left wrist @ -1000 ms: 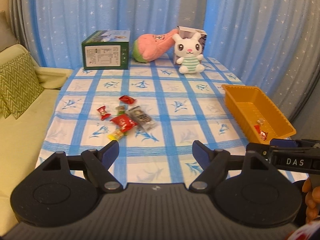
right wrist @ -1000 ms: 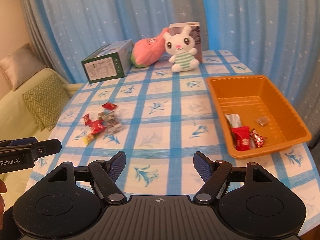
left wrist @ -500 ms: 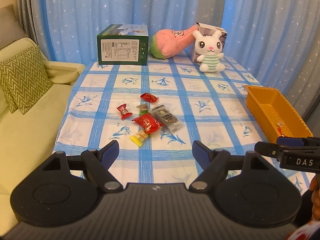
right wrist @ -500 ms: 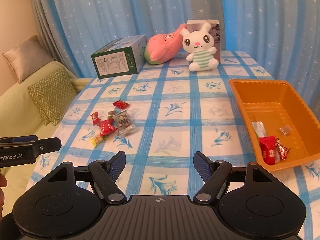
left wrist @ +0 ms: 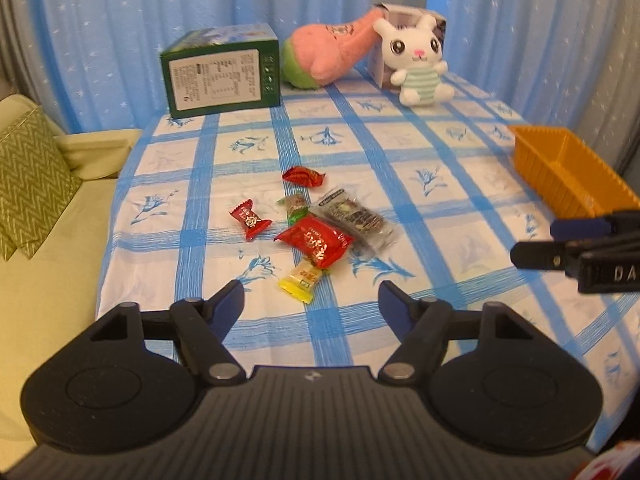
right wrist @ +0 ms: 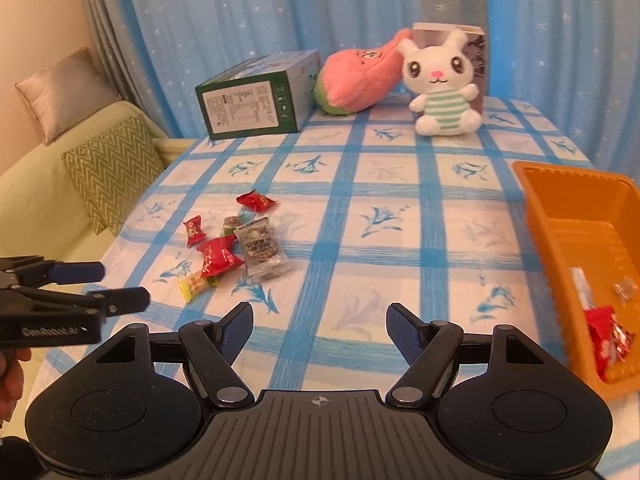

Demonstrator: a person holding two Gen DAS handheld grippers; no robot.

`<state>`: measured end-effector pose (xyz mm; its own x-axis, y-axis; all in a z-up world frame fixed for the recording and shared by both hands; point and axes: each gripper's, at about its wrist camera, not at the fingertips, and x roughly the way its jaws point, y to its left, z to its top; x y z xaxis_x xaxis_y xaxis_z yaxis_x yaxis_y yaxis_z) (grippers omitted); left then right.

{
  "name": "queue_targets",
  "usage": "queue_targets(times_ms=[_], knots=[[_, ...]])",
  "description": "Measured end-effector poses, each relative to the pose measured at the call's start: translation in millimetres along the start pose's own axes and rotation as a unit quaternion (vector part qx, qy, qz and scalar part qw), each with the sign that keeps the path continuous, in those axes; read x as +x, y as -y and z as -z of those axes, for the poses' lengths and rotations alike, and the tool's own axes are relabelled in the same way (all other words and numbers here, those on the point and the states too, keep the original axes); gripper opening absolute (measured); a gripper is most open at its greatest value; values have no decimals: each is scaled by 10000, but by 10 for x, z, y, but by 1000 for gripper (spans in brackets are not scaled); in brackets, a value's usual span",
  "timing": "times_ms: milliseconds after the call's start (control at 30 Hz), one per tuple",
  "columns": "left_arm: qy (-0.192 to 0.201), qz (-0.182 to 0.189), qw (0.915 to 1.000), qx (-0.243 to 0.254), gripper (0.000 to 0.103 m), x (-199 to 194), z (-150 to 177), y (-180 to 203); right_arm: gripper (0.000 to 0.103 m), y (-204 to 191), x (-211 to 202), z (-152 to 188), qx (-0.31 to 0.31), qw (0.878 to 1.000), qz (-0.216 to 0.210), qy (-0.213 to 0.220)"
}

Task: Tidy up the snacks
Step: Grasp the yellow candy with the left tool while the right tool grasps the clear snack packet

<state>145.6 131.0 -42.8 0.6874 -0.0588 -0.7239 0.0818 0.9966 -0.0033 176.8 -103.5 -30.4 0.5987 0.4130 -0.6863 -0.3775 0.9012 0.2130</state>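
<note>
Hovering just short of the loose snacks (left wrist: pixel 316 228) clustered on the table (left wrist: pixel 400 152), the left hand-held gripper (left wrist: pixel 311 300) has just been closing, nothing between its jaws. The right hand-held gripper (right wrist: pixel 320 330) waits released and empty. Some snacks already lie in the orange tray (right wrist: pixel 560 208), evidently the collection point.

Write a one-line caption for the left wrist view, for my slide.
Left gripper, fingers open and just narrowing with nothing between them, above a pile of snacks on the checked tablecloth.

Blue-and-white checked tablecloth (left wrist: pixel 400 152) with blue flower prints, star-speckled blue curtains (left wrist: pixel 120 20), orange bin (right wrist: pixel 560 216), red (left wrist: pixel 316 240), yellow (left wrist: pixel 302 280) and grey-clear (left wrist: pixel 356 220) snack wrappers, dark green box (left wrist: pixel 222 76), pink-and-green plush (left wrist: pixel 324 54), white rabbit (left wrist: pixel 420 68) in mint stripes, green zigzag cushion (left wrist: pixel 28 176).
</note>
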Motion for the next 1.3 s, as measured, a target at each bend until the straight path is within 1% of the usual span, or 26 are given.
queue_targets(times_ms=[33,133,267,400,600,733,800,833,867,967,1100,1167,1233,1300], knots=[[-14,32,10000,42,65,58,0,-8,74,-5,54,-16,-19,10000,-10,-14],[-102,214,9997,78,64,245,-1,-34,74,-22,208,-56,-92,9999,-34,-58],[-157,311,9988,359,58,462,1,-24,74,-33,402,-99,-147,9998,-56,-122],[-121,261,9973,674,54,651,11,-14,74,-32,578,-123,-161,9997,-62,-191],[-140,301,9946,985,42,870,47,-44,74,-44,788,-143,-196,9994,-105,-269],[-113,395,9952,889,38,929,39,-108,74,-56,899,-155,-203,9993,-108,-310],[-98,476,9953,841,34,941,32,-127,74,-66,943,-170,-213,9992,-123,-308],[-94,536,9952,817,28,944,30,-132,74,-78,965,-182,-227,9992,-130,-305],[-92,585,9952,780,20,942,30,-135,74,-88,983,-191,-251,9991,-142,-300],[-143,531,9961,697,19,919,26,-126,74,-128,1049,-234,-356,9988,-179,-277],[-227,426,9979,433,19,873,40,-122,72,-216,1152,-316,-620,9972,-341,-229],[-202,387,9987,261,19,833,38,-146,63,-268,1236,-356,-787,9958,-393,-250],[-127,363,9992,69,19,787,23,-194,59,-304,1322,-387,-864,9950,-416,-287],[-56,289,9995,-117,19,754,12,-250,57,-332,1406,-418,-936,9942,-429,-315]])
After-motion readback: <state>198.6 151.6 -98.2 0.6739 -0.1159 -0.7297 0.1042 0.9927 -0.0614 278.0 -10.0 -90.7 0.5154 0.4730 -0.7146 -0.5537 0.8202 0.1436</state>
